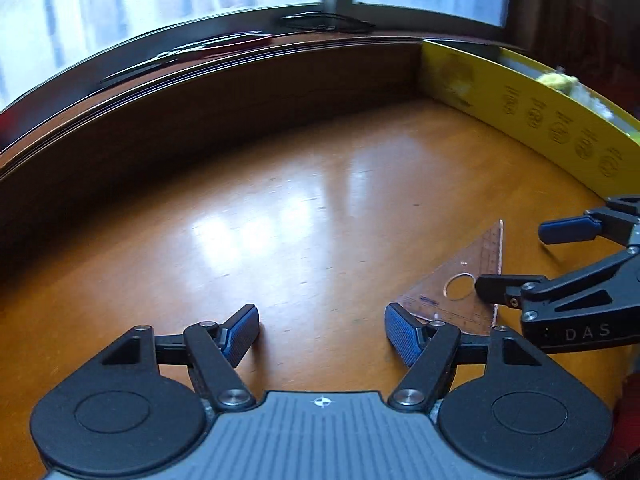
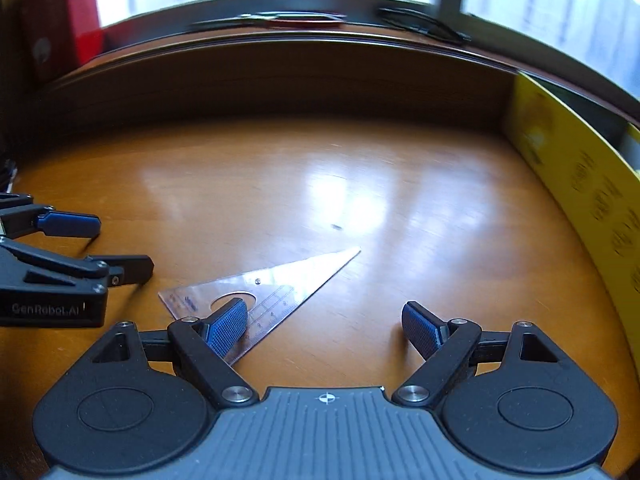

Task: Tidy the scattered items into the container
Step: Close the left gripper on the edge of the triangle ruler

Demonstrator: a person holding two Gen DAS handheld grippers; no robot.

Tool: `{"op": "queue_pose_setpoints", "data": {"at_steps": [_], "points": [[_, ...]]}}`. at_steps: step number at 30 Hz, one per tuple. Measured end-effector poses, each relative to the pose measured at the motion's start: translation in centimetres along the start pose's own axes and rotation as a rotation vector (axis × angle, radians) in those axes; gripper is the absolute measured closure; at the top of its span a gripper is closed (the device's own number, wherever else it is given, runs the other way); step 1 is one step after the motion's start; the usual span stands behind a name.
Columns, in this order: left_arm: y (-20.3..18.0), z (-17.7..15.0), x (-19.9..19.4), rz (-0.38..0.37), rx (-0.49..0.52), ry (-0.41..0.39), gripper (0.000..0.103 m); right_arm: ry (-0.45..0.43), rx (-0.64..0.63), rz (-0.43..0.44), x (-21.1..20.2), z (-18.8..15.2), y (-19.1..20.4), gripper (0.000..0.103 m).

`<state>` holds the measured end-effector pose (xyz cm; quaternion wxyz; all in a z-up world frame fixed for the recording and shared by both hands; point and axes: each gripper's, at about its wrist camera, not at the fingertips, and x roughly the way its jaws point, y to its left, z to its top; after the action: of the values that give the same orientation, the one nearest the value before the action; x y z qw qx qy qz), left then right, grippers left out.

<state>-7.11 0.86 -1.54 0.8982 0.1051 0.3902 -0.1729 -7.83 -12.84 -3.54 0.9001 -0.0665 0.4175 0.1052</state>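
A clear plastic set square (image 2: 276, 288) with a round hole lies flat on the wooden desk (image 2: 360, 184). It also shows in the left wrist view (image 1: 468, 284). My right gripper (image 2: 326, 326) is open and empty, its left finger low over the set square's near edge. My left gripper (image 1: 322, 330) is open and empty just left of the set square. The yellow container (image 1: 532, 108) stands at the far right, also in the right wrist view (image 2: 580, 168). Each gripper shows in the other's view, the right one (image 1: 516, 256) and the left one (image 2: 120, 246).
A raised wooden ledge (image 1: 200, 112) runs along the back of the desk under the window. Dark cables (image 1: 324, 22) and a red flat item (image 2: 304, 20) lie on the sill. A red box (image 2: 68, 20) stands at the far left.
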Motion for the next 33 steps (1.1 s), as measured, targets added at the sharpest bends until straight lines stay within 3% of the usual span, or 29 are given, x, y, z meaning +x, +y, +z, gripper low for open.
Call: {"op": "queue_pose_setpoints", "data": {"at_steps": [7,12,14,18,25,29,33], "points": [[-5.1,1.2,1.6,-0.137,0.174,-0.040,0.032,-0.003,0.155,-0.130,-2.5,-2.8,-4.7,0.020],[-7.7,1.7,1.7,-0.222,0.257,-0.062,0.061,-0.014,0.358,-0.146,-5.3,-5.5,-8.3,0.019],[-8.8,1.2,2.2,-0.272,0.297,-0.063,0.066,-0.019,0.440,-0.149,-6.4,-6.5,-9.7,0.019],[-11.2,1.4,2.5,-0.350,0.345,-0.047,0.064,-0.042,0.580,-0.153,-7.8,-8.5,-12.0,0.019],[-8.8,4.1,4.3,-0.276,0.268,-0.035,0.064,-0.062,0.695,-0.149,-8.3,-10.5,-13.4,0.019],[-8.9,4.9,5.0,-0.341,0.265,-0.019,0.083,-0.074,0.711,-0.140,-8.2,-10.6,-13.6,0.019],[-11.4,4.0,4.5,-0.442,0.333,-0.028,0.083,-0.088,0.757,-0.117,-8.5,-11.4,-14.0,0.019]]}}
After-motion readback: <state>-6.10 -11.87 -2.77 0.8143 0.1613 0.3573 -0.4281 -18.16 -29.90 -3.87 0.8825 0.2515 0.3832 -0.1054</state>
